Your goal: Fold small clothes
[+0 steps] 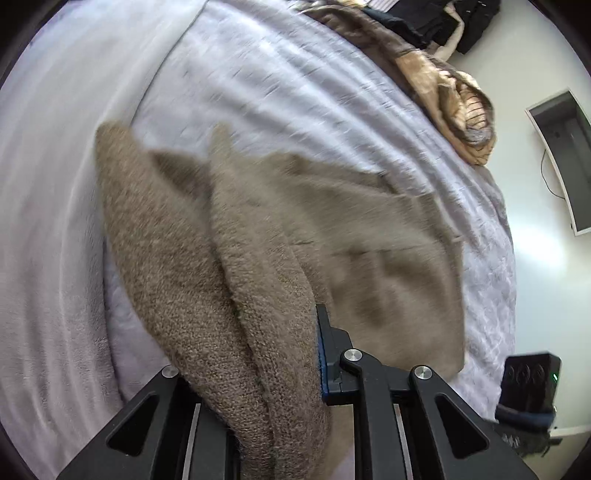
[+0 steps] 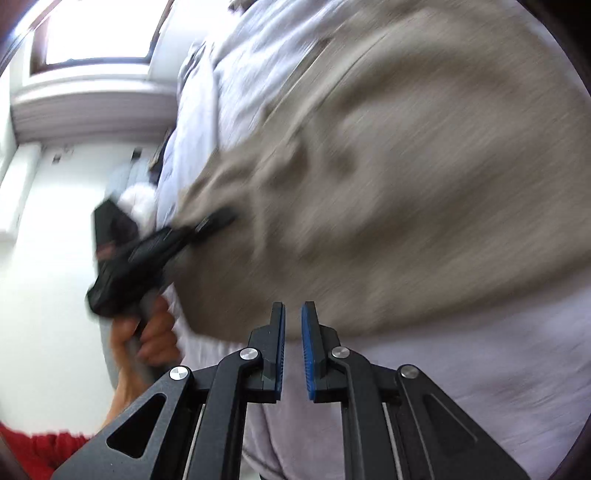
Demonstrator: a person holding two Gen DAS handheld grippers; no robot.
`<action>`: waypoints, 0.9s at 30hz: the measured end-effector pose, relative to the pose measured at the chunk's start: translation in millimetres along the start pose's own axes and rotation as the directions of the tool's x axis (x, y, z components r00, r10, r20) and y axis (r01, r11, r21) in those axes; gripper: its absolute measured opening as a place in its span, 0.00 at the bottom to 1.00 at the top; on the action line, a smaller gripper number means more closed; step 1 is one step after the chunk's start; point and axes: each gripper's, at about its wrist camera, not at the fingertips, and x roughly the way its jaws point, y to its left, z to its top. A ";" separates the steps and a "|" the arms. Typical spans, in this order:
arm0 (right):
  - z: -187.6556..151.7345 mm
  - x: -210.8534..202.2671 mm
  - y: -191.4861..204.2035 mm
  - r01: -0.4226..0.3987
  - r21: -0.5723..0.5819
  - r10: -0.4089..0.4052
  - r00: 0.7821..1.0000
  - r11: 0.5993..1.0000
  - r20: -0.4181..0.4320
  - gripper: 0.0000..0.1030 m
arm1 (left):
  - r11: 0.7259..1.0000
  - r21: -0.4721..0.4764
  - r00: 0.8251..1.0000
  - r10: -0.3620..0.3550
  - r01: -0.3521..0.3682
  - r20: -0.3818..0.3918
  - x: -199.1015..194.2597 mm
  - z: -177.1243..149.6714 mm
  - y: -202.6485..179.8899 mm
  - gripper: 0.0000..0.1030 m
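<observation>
progress: early, we judge | brown knit garment (image 1: pixel 258 236) bunched on the bed's pale blanket (image 1: pixel 258 85); no tidy fold visible | left gripper (image 1: pixel 288 354) pinching its gathered edge | right gripper (image 2: pixel 293 347) nearly together, pinching nothing

A bed with a pale lavender quilted bedspread (image 1: pixel 288 85) fills the view ahead of the left gripper. At its far edge lies a heap of brown and tan bedding (image 1: pixel 454 99), with dark clothes (image 1: pixel 443 18) beyond. To the right — past the bed's edge — the white floor (image 1: pixel 546 280) shines under bright light, and a dark mirror-like panel (image 1: pixel 565 158) sits there. Left of the right gripper, a bright window (image 2: pixel 99 33) glares above a white sill (image 2: pixel 92 99).
</observation>
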 end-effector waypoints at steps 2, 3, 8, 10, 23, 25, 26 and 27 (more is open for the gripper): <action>13.4 -17.5 -12.3 0.001 0.011 -0.001 0.999 1.000 0.033 0.12 | 0.999 0.036 1.000 0.022 -0.023 0.020 -6.9 5.6 -29.0 0.18; 21.6 -27.1 -18.2 0.004 0.012 -0.005 0.999 1.000 0.049 0.12 | 0.997 0.059 0.999 0.045 -0.046 0.026 -8.3 8.7 -46.2 0.18; 43.4 -66.0 -42.2 0.001 0.016 -0.003 0.995 1.000 0.099 0.12 | 0.962 0.218 0.986 0.159 -0.164 0.042 14.2 18.1 -146.0 0.18; 50.6 -80.0 -59.8 -0.006 0.031 0.002 0.993 1.000 0.115 0.11 | 0.945 0.264 0.981 0.193 -0.193 0.028 37.8 18.2 -179.2 0.18; 70.0 -63.6 -141.9 -0.149 0.214 0.132 0.987 0.965 0.094 0.11 | 0.829 0.508 0.960 0.281 -0.233 -0.018 139.0 -19.6 -296.7 0.50; 71.7 -65.7 -142.8 -0.159 0.215 0.141 0.986 0.964 0.094 0.11 | 0.828 0.524 0.971 0.239 -0.198 -0.012 130.7 -23.3 -309.5 0.50; 75.9 -64.2 -143.2 -0.164 0.220 0.145 0.985 0.962 0.098 0.11 | 0.836 0.520 0.978 0.207 -0.176 -0.002 122.6 -23.3 -312.7 0.50; 76.7 -66.2 -144.8 -0.188 0.230 0.166 0.980 0.955 0.112 0.11 | 0.848 0.507 0.985 0.173 -0.154 0.010 112.6 -22.1 -311.9 0.53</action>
